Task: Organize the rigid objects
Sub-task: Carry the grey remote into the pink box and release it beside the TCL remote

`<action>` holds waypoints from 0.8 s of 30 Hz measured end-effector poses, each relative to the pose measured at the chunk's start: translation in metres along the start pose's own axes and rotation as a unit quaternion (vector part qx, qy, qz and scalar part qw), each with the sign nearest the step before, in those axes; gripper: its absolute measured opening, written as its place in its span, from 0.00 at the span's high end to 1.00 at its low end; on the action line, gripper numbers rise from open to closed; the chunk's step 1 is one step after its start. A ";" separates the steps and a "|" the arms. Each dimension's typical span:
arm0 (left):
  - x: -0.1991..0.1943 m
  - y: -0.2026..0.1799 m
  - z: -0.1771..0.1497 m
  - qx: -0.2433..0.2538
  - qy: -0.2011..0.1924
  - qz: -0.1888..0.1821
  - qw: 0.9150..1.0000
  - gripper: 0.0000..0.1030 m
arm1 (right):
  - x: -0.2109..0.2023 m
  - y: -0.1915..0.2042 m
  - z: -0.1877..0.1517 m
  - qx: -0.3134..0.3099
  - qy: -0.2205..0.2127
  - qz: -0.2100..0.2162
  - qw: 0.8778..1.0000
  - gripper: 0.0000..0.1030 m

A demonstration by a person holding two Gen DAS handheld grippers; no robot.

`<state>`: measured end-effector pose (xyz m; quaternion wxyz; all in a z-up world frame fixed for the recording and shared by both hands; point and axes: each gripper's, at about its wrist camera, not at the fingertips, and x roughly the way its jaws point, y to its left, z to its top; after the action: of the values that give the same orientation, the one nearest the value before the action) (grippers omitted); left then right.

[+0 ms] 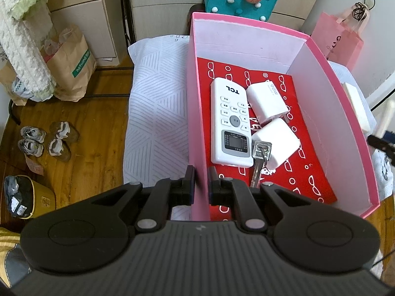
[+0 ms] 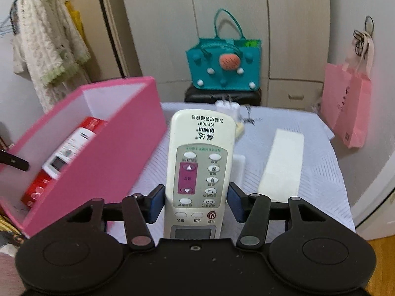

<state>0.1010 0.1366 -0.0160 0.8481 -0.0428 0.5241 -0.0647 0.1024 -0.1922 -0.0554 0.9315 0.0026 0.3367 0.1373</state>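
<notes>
Remote (image 2: 200, 172), a long cream plastic bar with rubbery buttons, is gripped by its sides between the right gripper (image 2: 196, 203) fingers, closed to its width, and is held above the table (image 2: 321, 172), apparently so it can be carried to the box (image 2: 111, 153). The box's near wall is pinched between the nearly closed left gripper (image 1: 200, 182) fingers, probably to steady the light cardboard. Inside, on a red patterned liner, a white TCL remote (image 1: 230, 120) is laid lengthwise beside two glossy white chargers (image 1: 267, 103) and a metal key (image 1: 259, 157). Farther off, a flat white block (image 2: 284, 165) and another plug (image 2: 227, 108) are left on the ribbed white cloth.
</notes>
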 end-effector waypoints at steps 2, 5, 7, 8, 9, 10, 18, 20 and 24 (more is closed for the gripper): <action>0.000 0.002 0.000 -0.001 0.001 -0.001 1.000 0.92 | -0.013 0.009 0.009 -0.011 -0.016 0.006 1.000 0.43; 0.000 0.003 0.000 -0.003 0.002 -0.004 1.000 0.91 | -0.033 0.022 0.024 -0.035 -0.043 0.018 0.998 0.43; 0.000 0.004 0.000 -0.004 0.002 -0.005 1.000 0.91 | -0.046 0.033 0.036 -0.051 -0.062 0.033 0.996 0.43; 0.000 0.004 0.000 -0.003 0.002 -0.005 1.000 0.91 | -0.053 0.039 0.041 -0.055 -0.071 0.043 0.995 0.43; 0.000 0.004 0.000 -0.003 0.001 -0.006 1.000 0.91 | -0.058 0.045 0.047 -0.058 -0.078 0.056 0.994 0.43; 0.000 0.004 0.000 -0.003 0.001 -0.007 1.000 0.91 | -0.062 0.050 0.051 -0.061 -0.084 0.070 0.992 0.43; 0.000 0.007 0.000 -0.005 -0.002 -0.014 1.000 0.91 | -0.043 0.104 0.077 -0.084 -0.048 0.192 0.977 0.43; 0.000 0.008 0.000 -0.009 -0.003 -0.017 1.000 0.91 | -0.023 0.120 0.079 -0.078 -0.012 0.212 0.974 0.43; 0.000 0.009 -0.001 -0.013 -0.004 -0.020 1.000 0.90 | 0.028 0.144 0.084 -0.050 0.070 0.230 0.969 0.43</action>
<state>0.1007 0.1451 -0.0176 0.8483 -0.0646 0.5202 -0.0747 0.1391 -0.0393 0.0066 0.8479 0.0237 0.3839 0.3649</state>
